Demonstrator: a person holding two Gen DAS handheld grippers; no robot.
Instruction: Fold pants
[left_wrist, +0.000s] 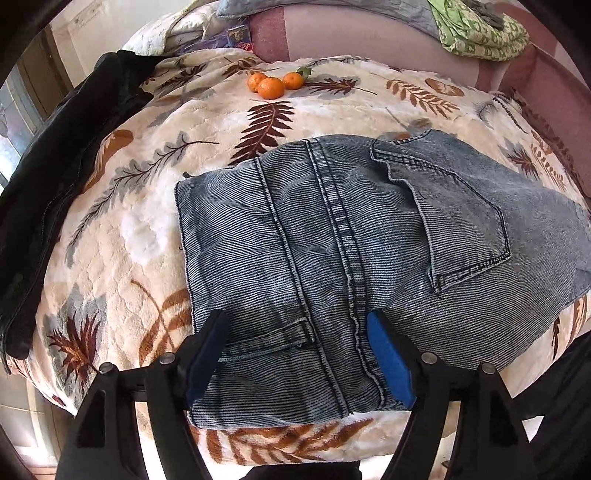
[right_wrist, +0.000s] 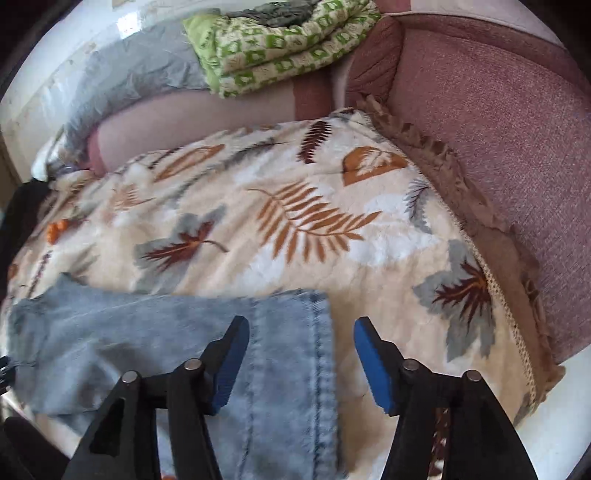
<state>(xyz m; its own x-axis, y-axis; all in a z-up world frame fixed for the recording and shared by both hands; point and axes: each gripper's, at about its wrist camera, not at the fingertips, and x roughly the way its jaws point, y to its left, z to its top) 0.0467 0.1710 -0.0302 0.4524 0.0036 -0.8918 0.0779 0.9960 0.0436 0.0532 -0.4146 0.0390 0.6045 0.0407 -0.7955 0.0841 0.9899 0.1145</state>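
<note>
Left wrist: jeans (left_wrist: 351, 236) straight ahead under left gripper (left_wrist: 295, 354), seams running fwd; both jaws apart, right gripper (right_wrist: 301, 354) over jeans' rt edge.

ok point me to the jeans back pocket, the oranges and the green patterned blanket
jeans back pocket (left_wrist: 458, 221), left wrist view, middle of the pocket panel
oranges (left_wrist: 270, 88), left wrist view, front fruit of the three
green patterned blanket (right_wrist: 280, 48), right wrist view, top of the folded stack

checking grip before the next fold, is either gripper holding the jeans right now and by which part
Nothing is held. The left gripper and right gripper are both open above the jeans, with no fabric pinched between their fingers.
</note>
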